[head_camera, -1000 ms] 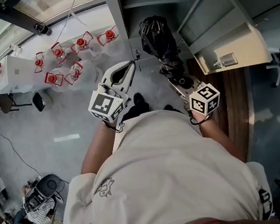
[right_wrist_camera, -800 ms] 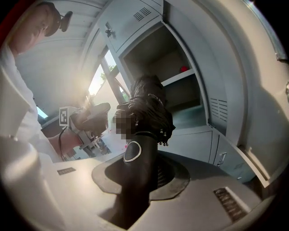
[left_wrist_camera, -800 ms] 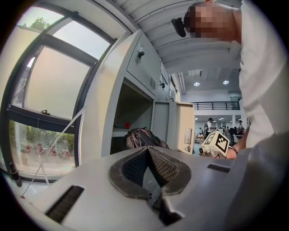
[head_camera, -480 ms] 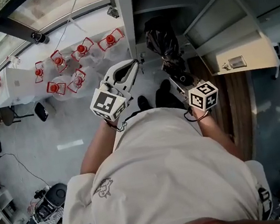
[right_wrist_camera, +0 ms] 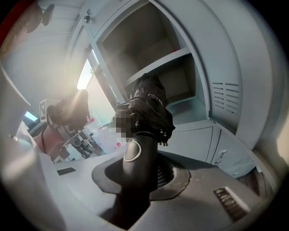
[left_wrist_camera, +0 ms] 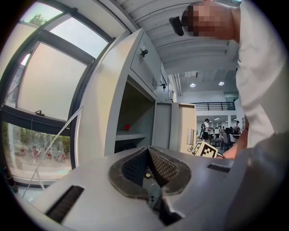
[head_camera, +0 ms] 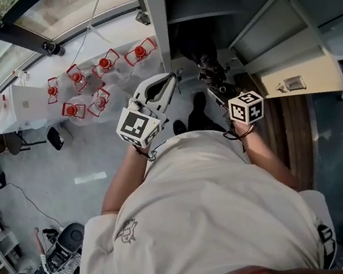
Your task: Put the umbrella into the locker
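A folded black umbrella point(head_camera: 206, 62) has its handle between the jaws of my right gripper point(head_camera: 218, 87), which is shut on it. The bundled canopy point(right_wrist_camera: 146, 113) points up and forward at the open grey locker point(head_camera: 214, 2), its far end inside the dark opening. In the right gripper view the black handle point(right_wrist_camera: 137, 167) fills the gap between the pads, with the locker's shelf point(right_wrist_camera: 174, 58) behind. My left gripper point(head_camera: 171, 78) hangs to the left of the umbrella beside the locker's left edge, shut with nothing in it; its pads point(left_wrist_camera: 160, 164) meet at the tip.
The locker door point(head_camera: 285, 36) stands swung open to the right. Several water jugs with red caps point(head_camera: 101, 67) sit on the floor to the left, by the window. A small red thing point(left_wrist_camera: 127, 127) rests on a locker shelf. Clutter point(head_camera: 60, 249) lies at lower left.
Both grippers have come closer to the locker. The right one carried the umbrella forward, and its canopy end has gone from in front of the opening to inside it.
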A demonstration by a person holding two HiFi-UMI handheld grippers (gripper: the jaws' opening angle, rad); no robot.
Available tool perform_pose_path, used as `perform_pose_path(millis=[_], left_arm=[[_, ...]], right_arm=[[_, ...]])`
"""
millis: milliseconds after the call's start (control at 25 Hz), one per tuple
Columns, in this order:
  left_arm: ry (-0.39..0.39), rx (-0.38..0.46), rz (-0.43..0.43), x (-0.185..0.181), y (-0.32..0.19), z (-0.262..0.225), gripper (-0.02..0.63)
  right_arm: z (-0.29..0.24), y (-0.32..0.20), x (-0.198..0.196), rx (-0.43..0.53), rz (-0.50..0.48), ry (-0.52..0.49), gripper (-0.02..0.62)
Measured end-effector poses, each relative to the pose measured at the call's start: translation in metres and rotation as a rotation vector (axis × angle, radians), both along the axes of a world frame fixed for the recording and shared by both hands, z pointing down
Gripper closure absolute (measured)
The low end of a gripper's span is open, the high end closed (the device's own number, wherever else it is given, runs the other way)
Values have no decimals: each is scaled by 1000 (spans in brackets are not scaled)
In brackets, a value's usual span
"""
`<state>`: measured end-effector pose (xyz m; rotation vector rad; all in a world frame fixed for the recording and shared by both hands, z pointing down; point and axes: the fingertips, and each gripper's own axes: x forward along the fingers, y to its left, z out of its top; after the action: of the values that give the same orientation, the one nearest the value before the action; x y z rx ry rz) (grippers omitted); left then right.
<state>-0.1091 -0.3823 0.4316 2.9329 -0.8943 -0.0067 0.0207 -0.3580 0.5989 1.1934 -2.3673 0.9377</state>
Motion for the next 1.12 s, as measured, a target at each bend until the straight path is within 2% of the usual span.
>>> perform_pose_path(millis=[640,880,1120], left_arm=[[-30,12,11,24,-32,2,594],[-36,3,13,27,-42,7,594],[-42,-9,11,24,-47,10,594]], right_arm=[[7,-106,-1,20,18,60,462],[17,-145,5,-1,25,117,460],[22,-177,1,8,-20,191,460]])
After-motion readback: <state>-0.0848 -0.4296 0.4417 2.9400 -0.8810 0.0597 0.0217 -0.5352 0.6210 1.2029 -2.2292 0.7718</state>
